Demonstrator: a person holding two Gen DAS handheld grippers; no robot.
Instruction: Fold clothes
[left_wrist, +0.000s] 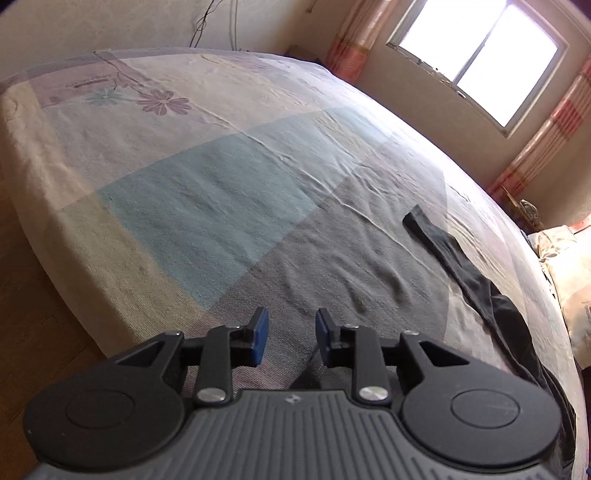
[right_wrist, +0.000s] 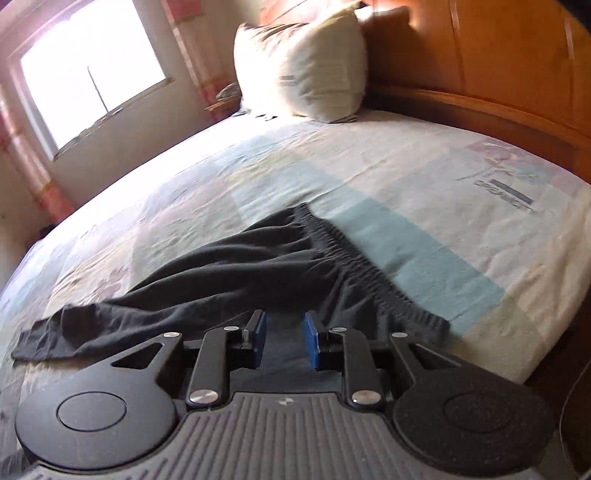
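Note:
A pair of dark grey trousers (right_wrist: 258, 266) lies flat on the patchwork bedsheet (right_wrist: 406, 166), with its elastic waistband (right_wrist: 354, 258) to the right and a leg end (right_wrist: 40, 339) at the left. My right gripper (right_wrist: 284, 339) hovers just above the trousers' near edge; it is open and its blue pads press on nothing. In the left wrist view one trouser leg (left_wrist: 480, 280) runs along the right side. My left gripper (left_wrist: 291, 338) is open over bare sheet (left_wrist: 221, 177), to the left of that leg, and holds nothing.
A white pillow (right_wrist: 303, 66) leans against the wooden headboard (right_wrist: 498, 74) at the far end of the bed. A bright window (left_wrist: 480, 55) with striped curtains (left_wrist: 546, 147) is beyond the bed. Wooden floor (left_wrist: 22, 332) shows past the bed's left edge.

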